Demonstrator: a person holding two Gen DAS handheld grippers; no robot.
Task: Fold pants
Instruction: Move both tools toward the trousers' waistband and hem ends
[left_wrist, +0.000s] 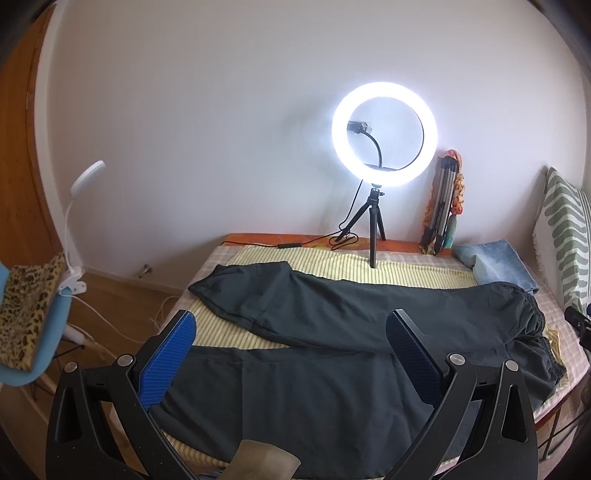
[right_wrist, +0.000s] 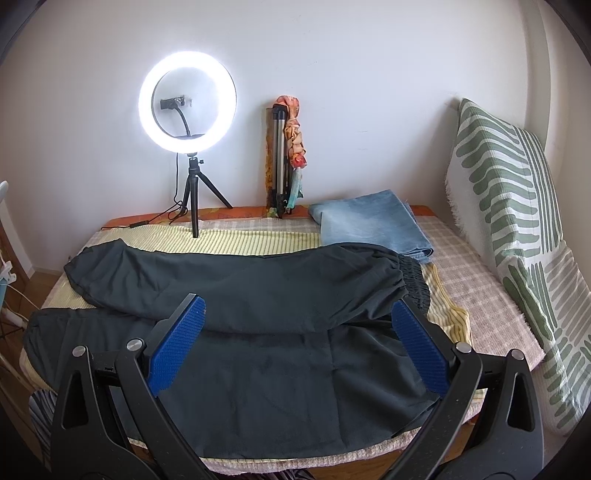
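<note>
Dark pants (left_wrist: 332, 332) lie spread flat on the bed, legs to the left, elastic waistband (left_wrist: 535, 325) to the right. They also show in the right wrist view (right_wrist: 258, 295), waistband (right_wrist: 413, 280) at the right. The two legs lie apart, the far one angled up. My left gripper (left_wrist: 291, 321) is open and empty above the near leg. My right gripper (right_wrist: 299, 306) is open and empty above the crotch and seat area. Neither touches the cloth.
A lit ring light on a small tripod (left_wrist: 384, 133) stands at the bed's far edge, its cable (left_wrist: 295, 245) beside it. Folded jeans (right_wrist: 369, 225) lie behind the waistband. A folded tripod (right_wrist: 279, 158) leans on the wall. A green-patterned pillow (right_wrist: 517, 221) stands right. A chair (left_wrist: 29, 317) is left.
</note>
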